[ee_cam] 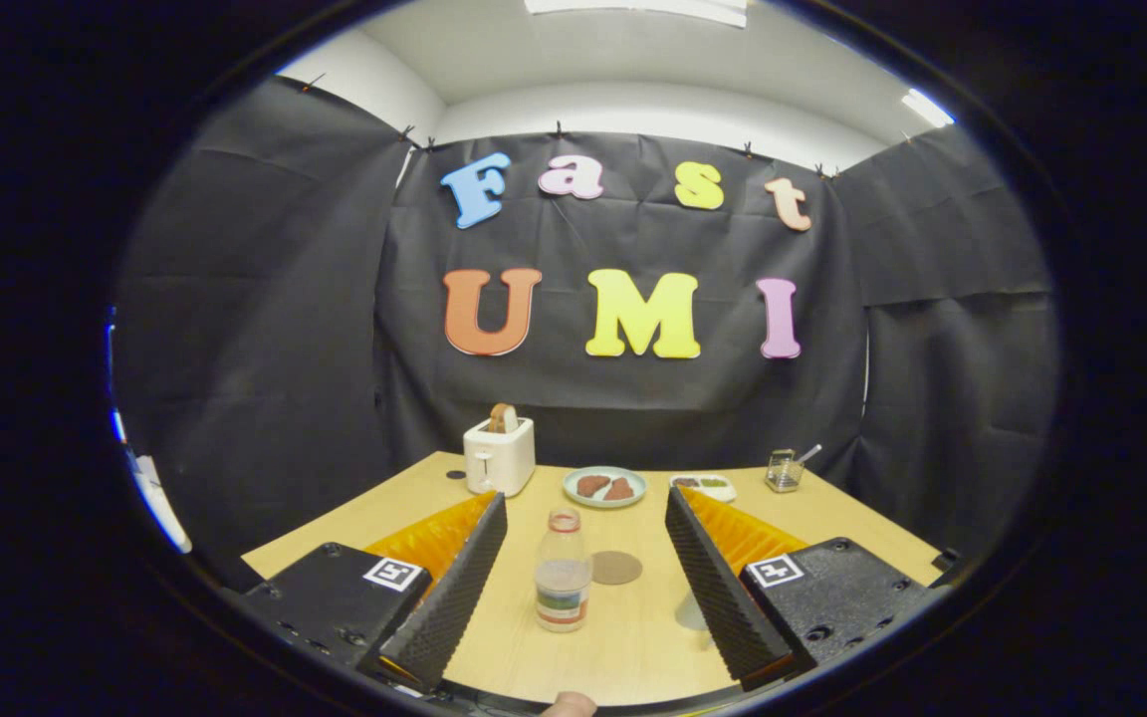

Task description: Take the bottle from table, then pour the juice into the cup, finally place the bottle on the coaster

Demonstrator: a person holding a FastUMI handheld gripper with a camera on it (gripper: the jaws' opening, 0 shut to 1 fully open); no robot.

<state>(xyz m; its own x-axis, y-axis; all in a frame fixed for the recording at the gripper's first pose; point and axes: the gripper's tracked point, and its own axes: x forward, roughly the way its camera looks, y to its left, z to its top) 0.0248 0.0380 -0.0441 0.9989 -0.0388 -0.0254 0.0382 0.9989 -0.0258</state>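
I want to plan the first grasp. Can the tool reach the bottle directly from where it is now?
Probably yes. The tool is open and the bottle stands upright between its fingers, touching neither. The coaster lies just beside the bottle, flat on the table, so it should not block closing.

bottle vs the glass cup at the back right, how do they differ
The bottle stands between the open gripper fingers; the glass cup sits far beyond them near the table's back right corner. The bottle is taller, capped and labelled; the cup is short, open-topped, with a stick-like thing leaning in it. Both stand upright on the table.
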